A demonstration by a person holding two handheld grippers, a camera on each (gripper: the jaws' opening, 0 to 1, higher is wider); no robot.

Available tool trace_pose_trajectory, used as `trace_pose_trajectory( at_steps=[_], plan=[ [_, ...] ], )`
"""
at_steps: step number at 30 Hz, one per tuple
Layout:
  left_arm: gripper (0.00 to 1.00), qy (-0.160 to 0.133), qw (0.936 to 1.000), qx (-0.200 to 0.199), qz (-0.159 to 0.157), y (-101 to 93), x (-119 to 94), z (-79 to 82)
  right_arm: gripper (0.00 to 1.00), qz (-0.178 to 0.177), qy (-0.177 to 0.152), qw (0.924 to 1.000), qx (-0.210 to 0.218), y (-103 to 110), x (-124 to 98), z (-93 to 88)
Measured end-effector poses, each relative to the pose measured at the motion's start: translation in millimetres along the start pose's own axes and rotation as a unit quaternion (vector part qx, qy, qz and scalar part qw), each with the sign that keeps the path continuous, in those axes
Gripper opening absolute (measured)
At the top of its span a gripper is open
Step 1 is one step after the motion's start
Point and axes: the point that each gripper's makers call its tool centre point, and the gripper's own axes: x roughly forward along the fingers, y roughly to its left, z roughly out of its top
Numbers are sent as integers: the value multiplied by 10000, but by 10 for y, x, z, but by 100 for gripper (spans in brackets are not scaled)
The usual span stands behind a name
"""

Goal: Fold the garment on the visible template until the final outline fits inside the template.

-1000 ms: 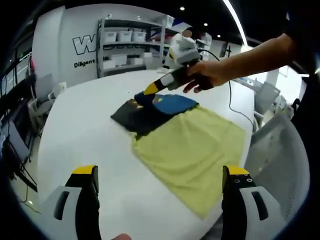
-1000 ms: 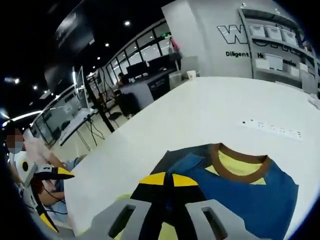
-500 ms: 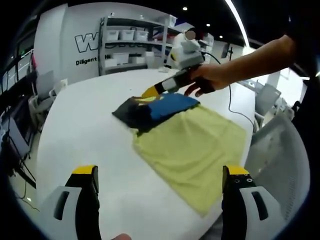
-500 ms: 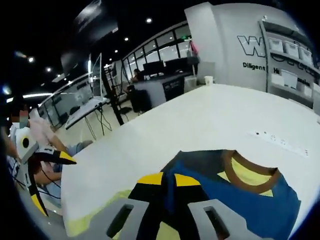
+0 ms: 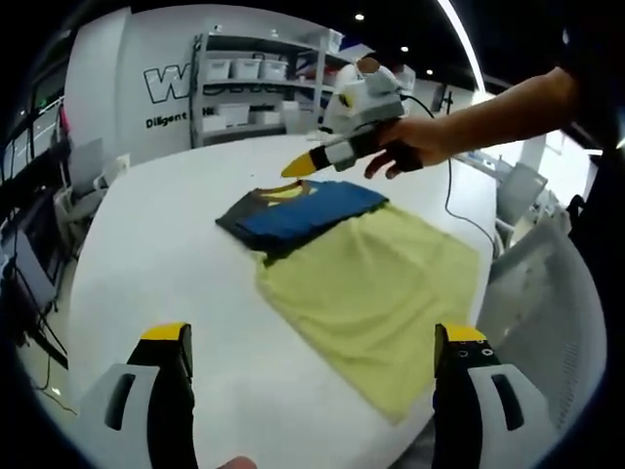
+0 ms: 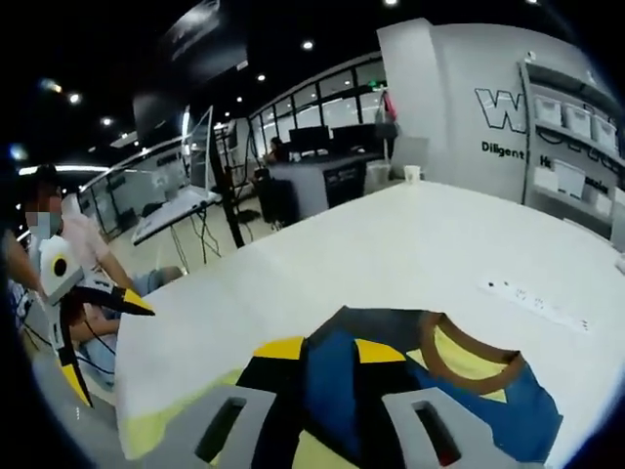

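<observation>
folded garment (image 5: 293, 211) lies on the template (image 5: 376, 293), below the right fingers (image 5: 298, 164), parted and empty.

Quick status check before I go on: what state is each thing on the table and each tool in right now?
Shirt: folded, flat on the table, partly on the yellow cloth, not held.
Yellow cloth: spread flat, its near corner at the table edge.
Right tool: above the shirt, empty, jaws parted.
Left tool: open, empty, over the table.

A person's outstretched hand (image 5: 410, 151) holds the right gripper (image 5: 298, 166), jaws slightly parted; the left gripper (image 5: 312, 337) sits near, jaws spread wide.
</observation>
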Motion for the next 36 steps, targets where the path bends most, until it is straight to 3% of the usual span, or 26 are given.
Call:
trace_pose_trajectory(
  at_steps=[5, 23, 36],
  plan=[
    [99, 47, 10000, 10, -5, -5, 0, -48, 24, 85, -37, 10000, -36, 45, -53, 15],
    [99, 210, 9996, 194, -57, -37, -13, -140, 39, 351, -242, 9978, -502, 184, -424, 109],
    [97, 341, 9981, 461, -224, -122, -7, -176, 49, 333, -218, 9978, -537, 145, -728, -35]
  ],
)
